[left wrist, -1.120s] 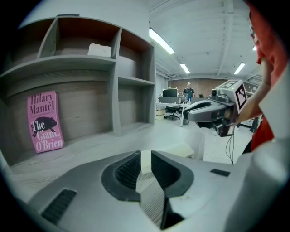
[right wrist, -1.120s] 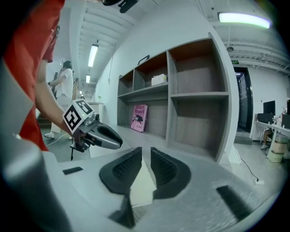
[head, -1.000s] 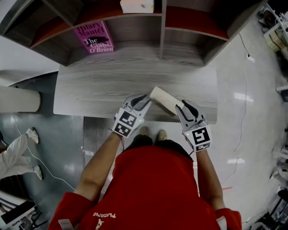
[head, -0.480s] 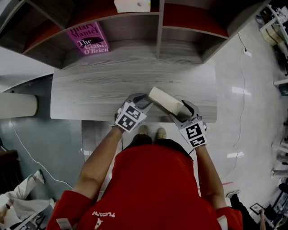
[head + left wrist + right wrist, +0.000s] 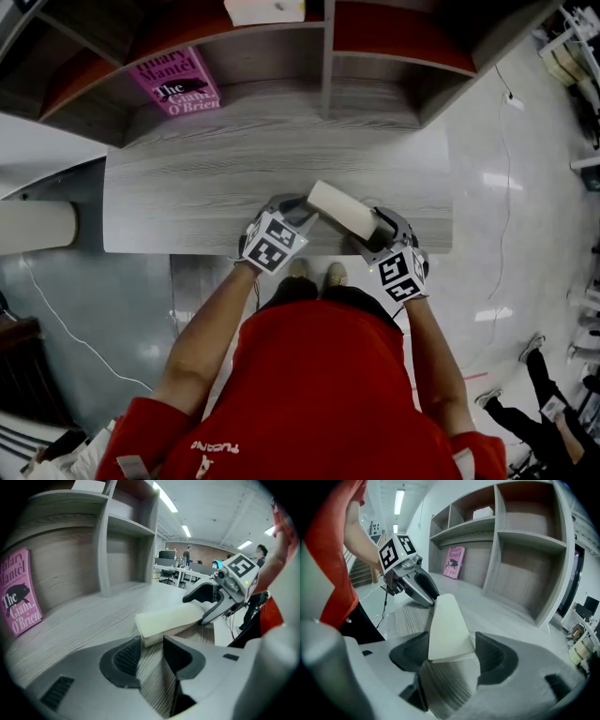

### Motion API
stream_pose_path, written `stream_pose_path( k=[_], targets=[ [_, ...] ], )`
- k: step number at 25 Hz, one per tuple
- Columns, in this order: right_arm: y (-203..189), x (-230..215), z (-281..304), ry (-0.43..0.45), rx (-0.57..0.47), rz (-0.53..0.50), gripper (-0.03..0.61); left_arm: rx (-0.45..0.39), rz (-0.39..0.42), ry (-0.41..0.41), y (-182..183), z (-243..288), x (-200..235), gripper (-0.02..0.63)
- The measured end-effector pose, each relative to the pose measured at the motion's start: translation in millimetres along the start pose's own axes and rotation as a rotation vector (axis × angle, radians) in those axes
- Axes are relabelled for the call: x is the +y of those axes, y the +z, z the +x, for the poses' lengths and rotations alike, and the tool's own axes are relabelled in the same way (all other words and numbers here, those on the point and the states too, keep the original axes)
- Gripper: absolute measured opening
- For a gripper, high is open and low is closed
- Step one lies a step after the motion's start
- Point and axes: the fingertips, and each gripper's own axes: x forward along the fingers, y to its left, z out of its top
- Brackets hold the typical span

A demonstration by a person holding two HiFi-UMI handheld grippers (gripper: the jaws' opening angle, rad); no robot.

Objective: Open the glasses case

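Case — ends between just-opened jaws of left hand-held gripper, right hand-held gripper.

Grey wood-grain table spans mid frame in the head view. Open shelf unit with red-topped shelves runs along the top edge. Pink book upper left, white box top centre. Glossy pale floor at right. Left gripper view: ceiling strip lights upper centre, office desks beyond.
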Motion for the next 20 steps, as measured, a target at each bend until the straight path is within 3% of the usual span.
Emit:
stream_pose_path(
  k=[5,13,16,20],
  targets=[
    [2.4,-1.2,-0.5,0.040,-0.025,0.028,0.299,0.016,-0.003,-0.002,-1.5,1.7,-2.9,0.127],
    [8.8,-17.4,-10.3,0.189,-0.121,0.263,0.291,0.024,-0.006,0.004,0.9,2.7,-3.8,0.123],
    [18.2,-27.0,-17.2,0.200,-0.174,0.312,0.243,0.022,-0.001,0.004,1.4,2.8,-3.4,0.123],
    [29.0,-39.5,-23.6,0.171,-0.216,0.305,0.148,0.028,0.001,0.006,0.6,3.2,-3.0,0.123]
  ],
)
